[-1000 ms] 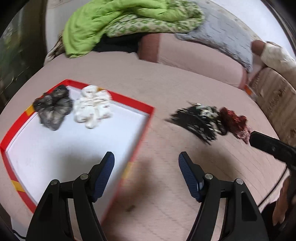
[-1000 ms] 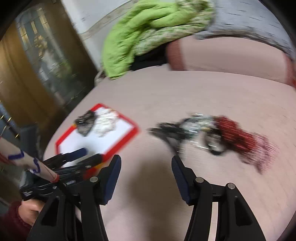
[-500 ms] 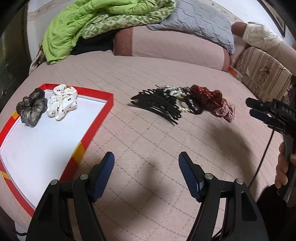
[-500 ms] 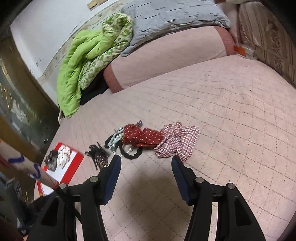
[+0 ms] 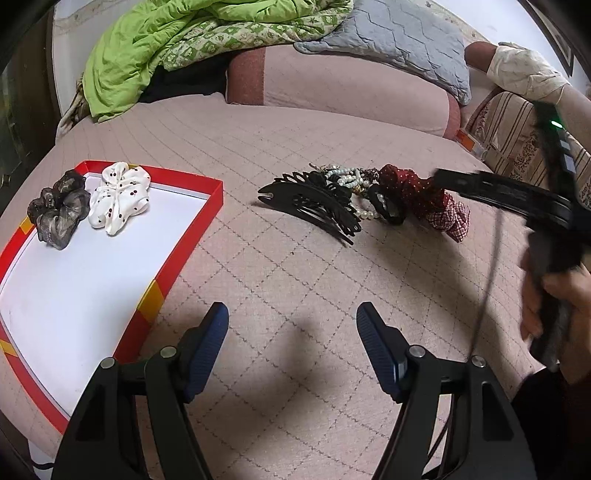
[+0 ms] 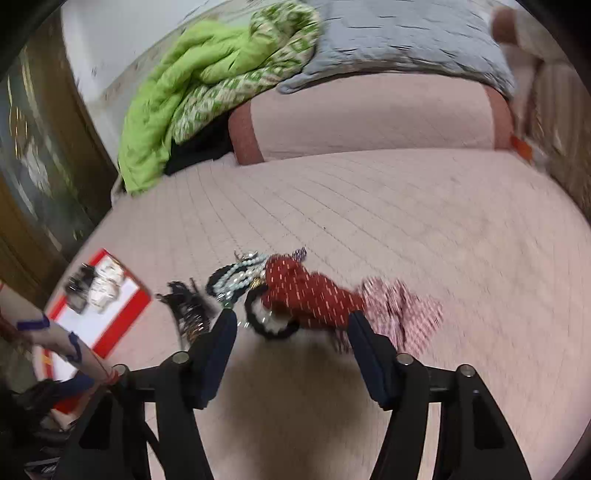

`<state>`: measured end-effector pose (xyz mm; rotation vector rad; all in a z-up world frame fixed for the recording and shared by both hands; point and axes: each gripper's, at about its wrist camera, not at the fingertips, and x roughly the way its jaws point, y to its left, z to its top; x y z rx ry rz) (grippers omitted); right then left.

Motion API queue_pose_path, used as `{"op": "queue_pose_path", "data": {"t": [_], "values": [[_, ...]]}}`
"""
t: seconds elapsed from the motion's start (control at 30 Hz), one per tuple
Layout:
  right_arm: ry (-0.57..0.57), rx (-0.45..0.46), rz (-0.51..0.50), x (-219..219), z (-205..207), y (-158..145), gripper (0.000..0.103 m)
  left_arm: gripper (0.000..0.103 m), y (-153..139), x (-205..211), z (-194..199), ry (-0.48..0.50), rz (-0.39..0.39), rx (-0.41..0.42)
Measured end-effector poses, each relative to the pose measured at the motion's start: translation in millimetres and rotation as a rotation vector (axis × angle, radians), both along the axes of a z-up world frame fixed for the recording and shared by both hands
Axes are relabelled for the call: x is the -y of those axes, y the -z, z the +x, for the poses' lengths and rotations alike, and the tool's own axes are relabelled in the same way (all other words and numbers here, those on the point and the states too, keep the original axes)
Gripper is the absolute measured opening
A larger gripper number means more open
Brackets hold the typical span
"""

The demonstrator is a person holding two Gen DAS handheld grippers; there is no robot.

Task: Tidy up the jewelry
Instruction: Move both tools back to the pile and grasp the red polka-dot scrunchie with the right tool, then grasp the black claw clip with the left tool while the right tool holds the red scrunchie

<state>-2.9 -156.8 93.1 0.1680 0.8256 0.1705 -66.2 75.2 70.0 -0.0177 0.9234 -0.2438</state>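
A pile of accessories lies on the pink quilted bed: a black hair claw [image 5: 317, 206], pearl beads [image 5: 345, 177], a dark red dotted scrunchie [image 5: 410, 188] [image 6: 306, 291] and a red checked one [image 6: 402, 310]. A red-rimmed white tray [image 5: 207, 218] [image 6: 125, 317] at the left holds a grey scrunchie [image 5: 59, 212] and a white dotted scrunchie [image 5: 120, 197]. My left gripper [image 5: 291, 332] hovers open over bare quilt beside the tray. My right gripper [image 6: 291, 332] is just short of the red scrunchie, its jaws opening, nothing between them; it also shows in the left wrist view as the right gripper [image 5: 498, 192].
A green blanket [image 5: 177, 40], a grey quilted pillow [image 5: 399, 33] and a pink bolster [image 5: 340, 85] lie at the bed's far side. A striped cushion [image 5: 517, 140] sits far right. A dark cabinet [image 6: 33, 177] stands left of the bed. A hand [image 5: 554, 295] holds the right gripper.
The left view slid right off the tray over the quilt, then held still. The right gripper swung about and closed in on the red scrunchie pile, its jaws a little wider.
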Motion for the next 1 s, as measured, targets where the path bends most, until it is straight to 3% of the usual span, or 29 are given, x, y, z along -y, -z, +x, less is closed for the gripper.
{"op": "queue_pose_path", "data": {"t": [0.13,0.17,0.23,0.37,0.53,0.6,0.8,1.0], "values": [[-0.045,-0.033,-0.080,-17,29,18,0.066,0.071,0,-2,8,-0.016,-0.009,-0.023],[-0.047,-0.049,-0.104,-18,36,24,0.062,0.071,0,-2,10,-0.023,-0.011,-0.029],[-0.034,-0.076,-0.092,-13,44,34,0.015,0.071,-1,-3,17,-0.036,-0.025,-0.045],[0.018,-0.051,0.001,12,39,24,0.012,0.071,-3,0,34,-0.064,-0.070,-0.076],[0.118,0.168,0.109,50,1,-24,0.012,0.071,-4,4,62,-0.142,-0.133,-0.130],[0.138,0.203,0.149,62,-6,-30,0.012,0.071,-5,9,72,-0.164,-0.138,-0.139],[0.164,0.198,0.230,76,-3,-31,0.012,0.071,-11,38,111,-0.171,-0.084,-0.113],[0.141,0.220,0.243,68,-2,-37,0.012,0.071,14,58,147,-0.244,-0.031,-0.162]]}}
